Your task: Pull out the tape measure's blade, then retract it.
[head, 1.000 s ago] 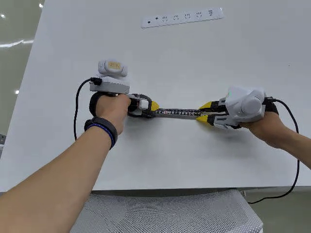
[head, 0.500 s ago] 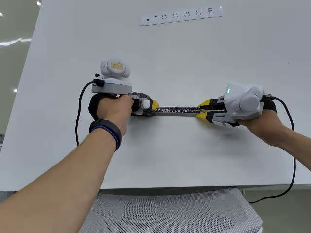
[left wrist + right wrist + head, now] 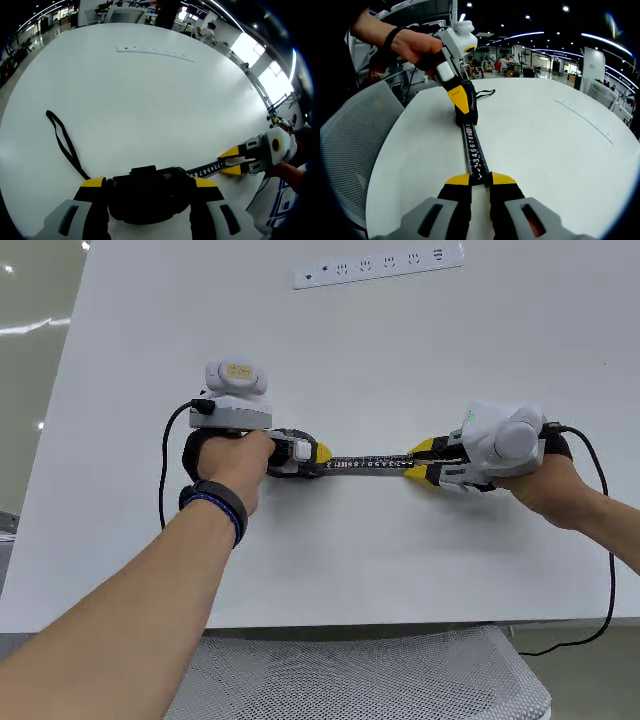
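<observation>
A black tape measure case [image 3: 149, 194] sits on the white table, clamped between the yellow-tipped jaws of my left gripper [image 3: 312, 457]. Its dark blade [image 3: 366, 464] with white numbers runs right across the table to my right gripper [image 3: 420, 462], which is shut on the blade's end. In the right gripper view the blade [image 3: 473, 152] stretches from between my jaws to the case [image 3: 467, 113] held by the left gripper [image 3: 459, 92]. A black wrist strap [image 3: 63, 144] trails from the case. The right gripper [image 3: 232, 161] also appears in the left gripper view.
A white power strip [image 3: 378, 264] lies at the table's far edge. A mesh chair [image 3: 360, 678] stands below the table's near edge. Black cables [image 3: 163, 476] hang from both grippers. Open white table [image 3: 400, 360] lies beyond the grippers.
The length of blade between the two grippers has shortened slightly as the right gripper came a little nearer the case. The head camera shifted a little.
</observation>
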A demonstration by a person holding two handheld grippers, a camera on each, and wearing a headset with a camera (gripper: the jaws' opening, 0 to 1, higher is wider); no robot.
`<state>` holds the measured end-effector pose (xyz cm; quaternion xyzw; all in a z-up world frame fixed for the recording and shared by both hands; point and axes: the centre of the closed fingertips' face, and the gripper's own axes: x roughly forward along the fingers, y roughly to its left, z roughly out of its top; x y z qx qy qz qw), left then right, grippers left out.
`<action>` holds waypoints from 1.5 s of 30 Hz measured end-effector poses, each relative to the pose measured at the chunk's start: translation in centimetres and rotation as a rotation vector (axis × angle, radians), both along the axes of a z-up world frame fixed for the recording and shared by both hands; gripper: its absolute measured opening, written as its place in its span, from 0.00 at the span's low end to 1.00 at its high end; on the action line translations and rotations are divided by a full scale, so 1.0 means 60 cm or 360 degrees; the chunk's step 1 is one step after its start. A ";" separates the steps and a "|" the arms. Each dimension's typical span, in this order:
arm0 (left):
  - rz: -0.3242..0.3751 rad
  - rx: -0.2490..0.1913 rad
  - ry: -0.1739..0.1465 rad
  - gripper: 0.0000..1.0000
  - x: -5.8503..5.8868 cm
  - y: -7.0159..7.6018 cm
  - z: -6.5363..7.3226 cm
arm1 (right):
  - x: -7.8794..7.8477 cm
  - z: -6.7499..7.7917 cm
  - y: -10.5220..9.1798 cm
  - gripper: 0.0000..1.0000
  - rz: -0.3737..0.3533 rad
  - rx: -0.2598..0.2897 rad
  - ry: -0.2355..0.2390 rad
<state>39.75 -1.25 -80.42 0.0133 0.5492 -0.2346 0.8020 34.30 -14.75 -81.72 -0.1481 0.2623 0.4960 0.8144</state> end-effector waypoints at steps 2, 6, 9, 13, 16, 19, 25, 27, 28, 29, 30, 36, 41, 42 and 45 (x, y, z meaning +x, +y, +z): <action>0.0001 -0.0001 -0.0005 0.63 0.001 0.000 0.000 | 0.002 -0.001 0.004 0.11 0.0016 -0.0010 0.0006; 0.0010 -0.0008 -0.0009 0.63 0.001 0.000 0.000 | 0.003 -0.004 0.006 0.11 0.0043 -0.0014 0.0012; 0.0013 -0.0008 -0.0007 0.63 0.000 0.001 0.001 | 0.004 -0.003 0.008 0.11 0.0057 -0.0016 0.0012; 0.0021 -0.0009 0.0000 0.63 -0.001 0.001 0.001 | 0.007 -0.002 0.013 0.11 0.0063 -0.0013 0.0017; 0.0027 -0.0013 -0.0001 0.63 -0.002 0.001 0.002 | 0.008 0.001 0.016 0.11 0.0071 -0.0009 0.0022; 0.0034 -0.0017 -0.0005 0.63 -0.002 0.002 0.003 | 0.010 0.001 0.020 0.11 0.0079 -0.0014 0.0022; 0.0059 -0.0026 -0.0010 0.63 -0.001 0.006 0.003 | 0.017 -0.001 0.030 0.11 0.0081 -0.0015 0.0029; 0.0066 -0.0032 -0.0006 0.63 -0.001 0.007 0.003 | 0.020 -0.002 0.034 0.11 0.0087 -0.0020 0.0031; 0.0063 -0.0032 -0.0004 0.63 -0.001 0.007 0.003 | 0.021 -0.002 0.036 0.11 0.0092 -0.0020 0.0030; 0.0069 -0.0036 -0.0002 0.63 0.000 0.008 0.004 | 0.022 -0.002 0.037 0.11 0.0093 -0.0020 0.0032; 0.0071 -0.0039 -0.0006 0.63 0.002 0.009 0.004 | 0.023 -0.002 0.039 0.11 0.0094 -0.0017 0.0034; 0.0073 -0.0092 -0.0009 0.64 0.001 0.012 0.006 | 0.023 -0.002 0.034 0.13 0.0146 -0.0022 -0.0006; 0.0081 -0.0108 0.0002 0.64 0.001 0.013 0.007 | 0.025 -0.003 0.034 0.21 0.0141 -0.0026 -0.0010; 0.0082 -0.0111 0.0003 0.64 0.001 0.013 0.007 | 0.025 -0.003 0.034 0.21 0.0140 -0.0025 -0.0010; 0.0086 -0.0125 0.0015 0.65 0.002 0.012 0.007 | 0.028 -0.003 0.037 0.17 0.0139 -0.0022 -0.0019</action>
